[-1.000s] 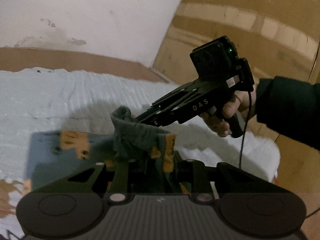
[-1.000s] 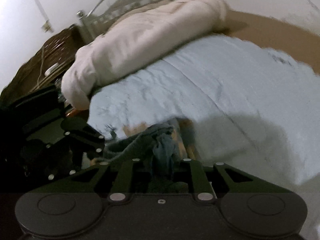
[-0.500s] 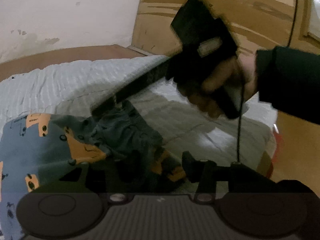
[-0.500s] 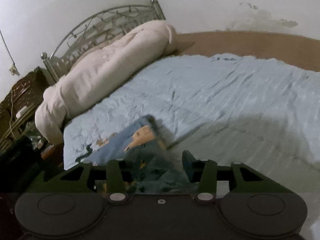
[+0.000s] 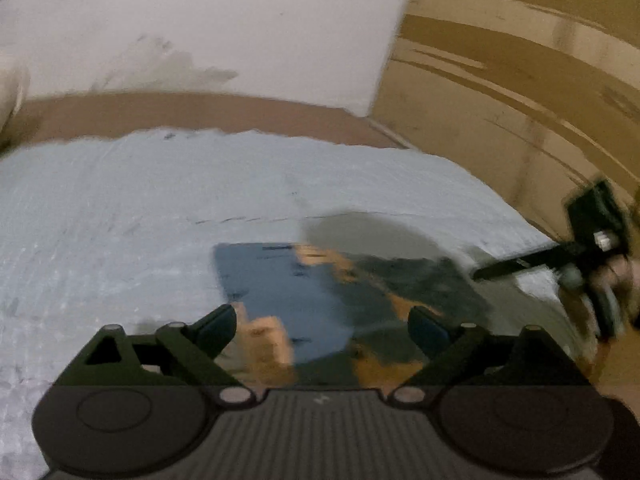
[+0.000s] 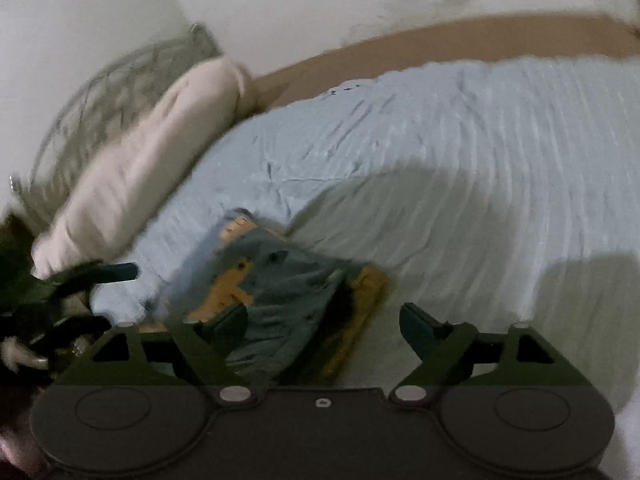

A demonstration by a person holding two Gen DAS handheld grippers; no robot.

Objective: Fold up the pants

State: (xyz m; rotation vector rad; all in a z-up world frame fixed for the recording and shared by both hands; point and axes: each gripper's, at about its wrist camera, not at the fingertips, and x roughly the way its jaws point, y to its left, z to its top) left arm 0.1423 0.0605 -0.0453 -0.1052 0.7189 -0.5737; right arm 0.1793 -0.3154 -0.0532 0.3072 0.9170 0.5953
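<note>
Pants (image 5: 320,300) lie folded flat on the bed (image 5: 140,208); my left gripper (image 5: 322,326) and right gripper (image 6: 324,320) both gape wide, empty, so I'd check edges are square, then press the fold.

Right gripper (image 6: 322,322) spread wide above folded pants (image 6: 280,292).
</note>
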